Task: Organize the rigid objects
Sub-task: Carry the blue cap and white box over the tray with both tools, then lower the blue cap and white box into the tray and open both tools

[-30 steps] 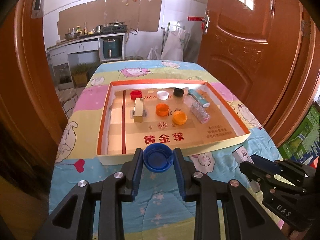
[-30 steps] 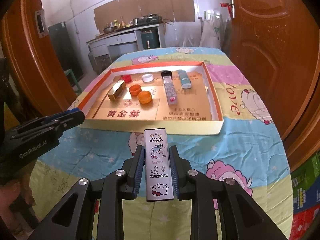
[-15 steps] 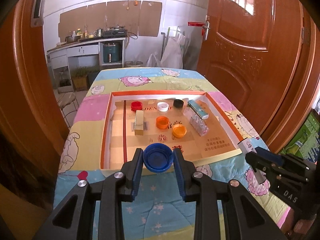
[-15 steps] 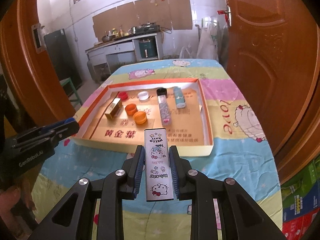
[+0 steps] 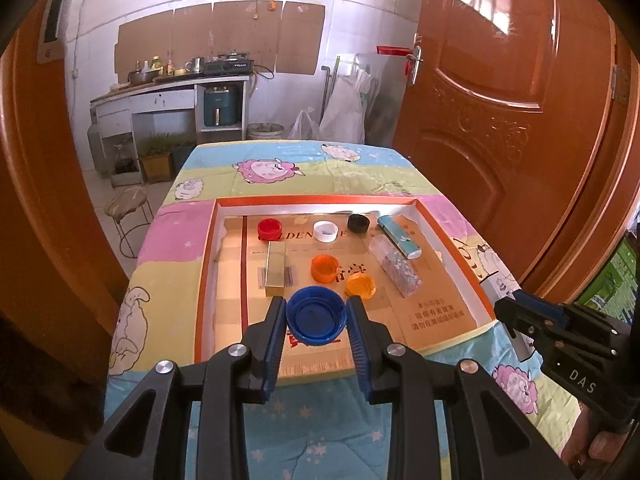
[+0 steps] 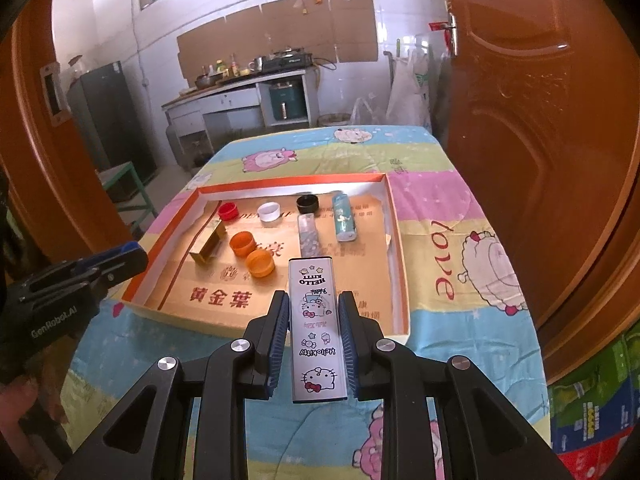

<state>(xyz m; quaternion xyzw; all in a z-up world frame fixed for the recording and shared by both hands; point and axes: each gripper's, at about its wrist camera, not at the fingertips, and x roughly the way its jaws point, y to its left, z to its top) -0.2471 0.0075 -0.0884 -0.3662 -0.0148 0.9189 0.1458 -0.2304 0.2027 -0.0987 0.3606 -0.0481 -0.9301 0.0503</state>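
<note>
Blue ribbed plastic, a wide cap (image 5: 316, 314) pinched rim to rim in the left gripper (image 5: 316, 320), carried open side up over the near edge of the orange-walled cardboard tray (image 5: 204, 264). Clamped lengthwise in the right gripper (image 6: 314, 338): a slim white Hello Kitty box (image 6: 316, 328), also above the tray's near wall. Neither set down yet.

Risks, as a judgement: round rim held only at two points, so likely to pivot or pop free if squeezed harder or bumped. Little room ahead, with an orange cap (image 5: 360, 285), a darker orange cap (image 5: 324, 268) and a gold box (image 5: 276, 274) just beyond; could knock them on lowering. Long box overhanging its pads, liable to tilt and catch the clear glitter tube (image 6: 309, 236). Both grippers near each other over the quilt-covered counter (image 6: 460, 280); possible clash if brought down together.
</note>
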